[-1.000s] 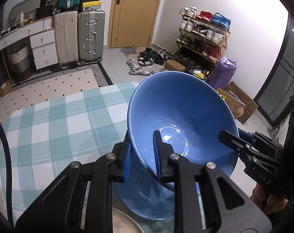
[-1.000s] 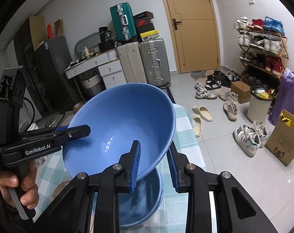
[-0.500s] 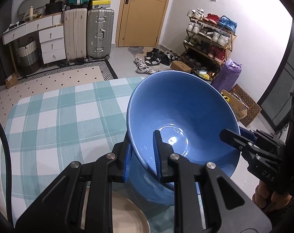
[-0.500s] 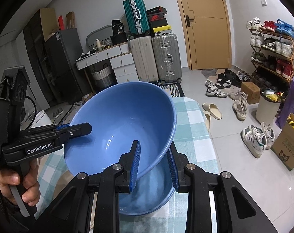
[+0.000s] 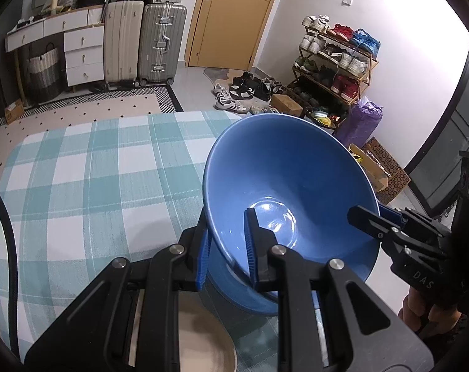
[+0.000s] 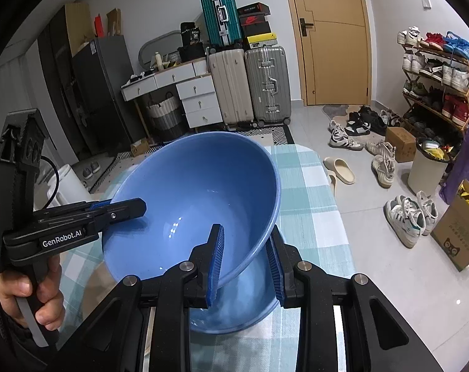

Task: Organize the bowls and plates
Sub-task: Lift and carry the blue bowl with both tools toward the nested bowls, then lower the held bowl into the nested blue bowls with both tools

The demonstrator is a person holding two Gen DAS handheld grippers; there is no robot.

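A large blue bowl [image 5: 284, 179] is held in the air by both grippers, one on each side of its rim. My left gripper [image 5: 226, 248] is shut on the near rim in the left wrist view. My right gripper [image 6: 246, 263] is shut on the opposite rim; the bowl [image 6: 197, 192] fills the middle of the right wrist view. A second blue bowl [image 6: 243, 303] sits on the table right under the held one, also in the left wrist view [image 5: 234, 291]. A beige plate [image 5: 203, 338] lies beside it, partly hidden by my left gripper.
The table wears a teal and white checked cloth [image 5: 88, 179]. Its far and right edges drop to a tiled floor with shoes [image 6: 346, 136], a shoe rack [image 5: 333, 65], suitcases [image 5: 141, 40] and a cardboard box [image 6: 460, 232].
Both grippers have carried the held bowl back toward me, with the lower bowl now closer beneath it. More of the beige plate shows in the left wrist view. Both grips are unchanged.
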